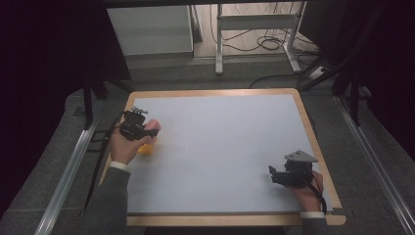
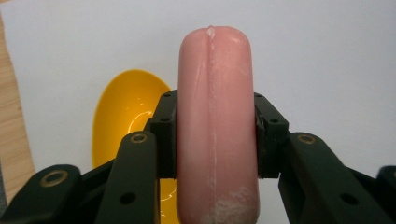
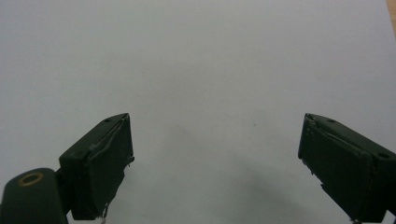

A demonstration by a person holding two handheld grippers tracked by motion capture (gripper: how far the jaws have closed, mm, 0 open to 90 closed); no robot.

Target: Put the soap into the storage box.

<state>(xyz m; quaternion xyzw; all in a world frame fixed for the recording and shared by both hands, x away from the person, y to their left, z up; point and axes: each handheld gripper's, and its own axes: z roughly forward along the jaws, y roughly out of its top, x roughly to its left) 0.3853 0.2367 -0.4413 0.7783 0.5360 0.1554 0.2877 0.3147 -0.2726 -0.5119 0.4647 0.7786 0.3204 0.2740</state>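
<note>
Left claw: I see it clamped on the pink sausage, both pads pressed flat against its sides, at the left side of the counter in the high view.

Pink sausage: I have it held about midway along its length; its rounded end sticks out well past my left claw's tips, away from the hand. A pale seam runs along its length, with whitish scuffing near the end closest to the camera. In the high view it shows as a pink tip at the front of the left claw.

Yellow bowl: I see it lying on the counter just beneath and to the left of my left claw, partly covered by the left jaw; its glossy inside faces up. In the high view it shows as a yellow patch right below the left hand.

Right claw: I read it as wide open, nothing between the pads, bare counter showing in the gap. In the high view it sits near the right edge, well apart from the left claw and the sausage.

Counter: I note a white surface with a wooden rim, lying under both claws.

Left hand: I see it wrapped around the left claw's body.
</note>
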